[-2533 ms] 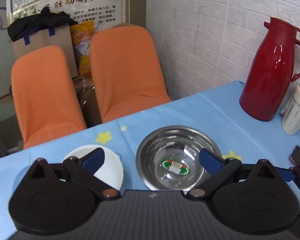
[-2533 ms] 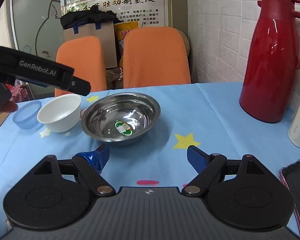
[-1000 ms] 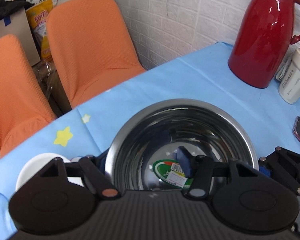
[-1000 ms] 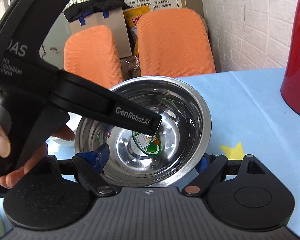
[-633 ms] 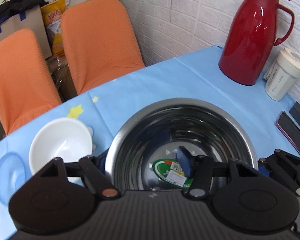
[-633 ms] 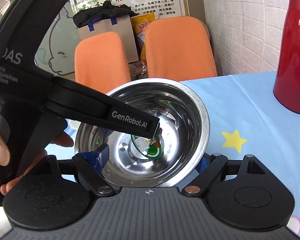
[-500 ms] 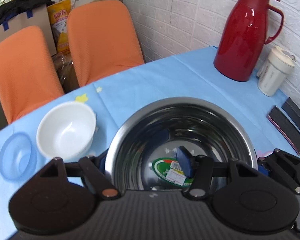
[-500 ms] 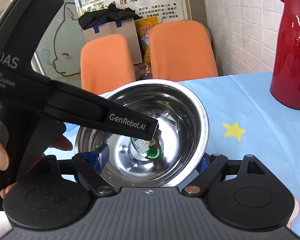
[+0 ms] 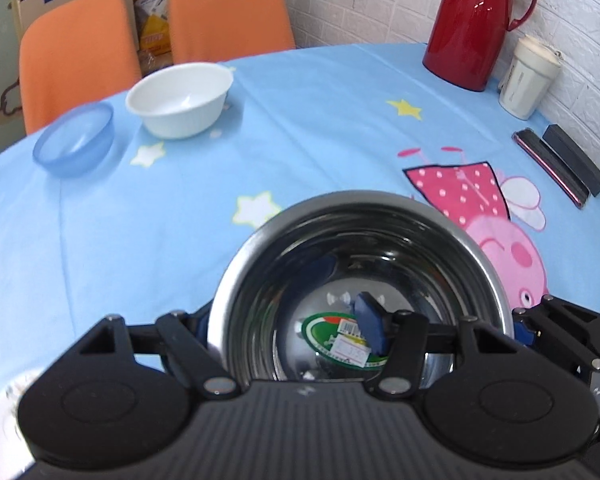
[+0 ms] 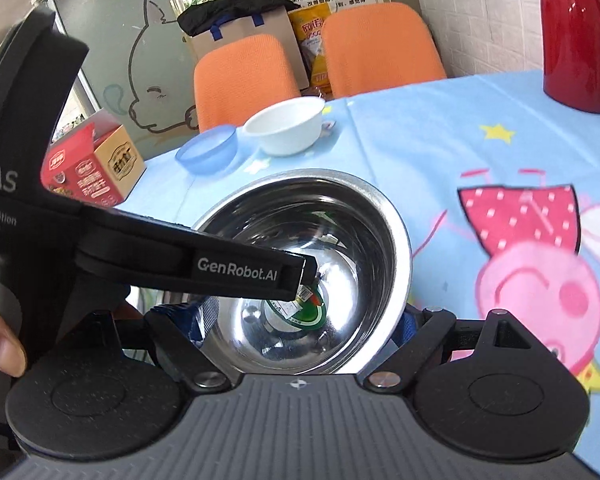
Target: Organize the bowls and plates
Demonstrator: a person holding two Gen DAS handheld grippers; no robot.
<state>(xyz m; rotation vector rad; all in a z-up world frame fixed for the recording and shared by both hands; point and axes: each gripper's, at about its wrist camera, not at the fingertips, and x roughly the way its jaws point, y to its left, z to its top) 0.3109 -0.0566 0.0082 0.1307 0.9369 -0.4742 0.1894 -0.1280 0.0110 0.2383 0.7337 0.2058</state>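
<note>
A steel bowl (image 9: pixel 364 236) with a green sticker inside hangs just over the blue tablecloth (image 9: pixel 148 248), held by both grippers. My left gripper (image 9: pixel 286 320) is shut on its left wall, one blue pad inside and the other outside. Seen from the right wrist, the left gripper's black finger (image 10: pixel 236 268) reaches into the bowl (image 10: pixel 364 240). My right gripper (image 10: pixel 296 320) is shut on the bowl, its blue pads against the outer wall on either side. A white bowl (image 9: pixel 180 100) and a clear blue bowl (image 9: pixel 74 144) stand apart at the far left.
A red thermos (image 9: pixel 472 28), a cream cup (image 9: pixel 528 76), a phone (image 9: pixel 548 168) and a black block (image 9: pixel 576 160) line the right wall side. Two orange chairs (image 9: pixel 228 4) stand behind the table. A red carton (image 10: pixel 88 168) sits far left. Something white (image 9: pixel 0 424) shows at the near left edge.
Both grippers have carried the steel bowl back toward the near side of the table. The white and blue bowls and the thermos now lie farther off, and the pink pig print has come into view.
</note>
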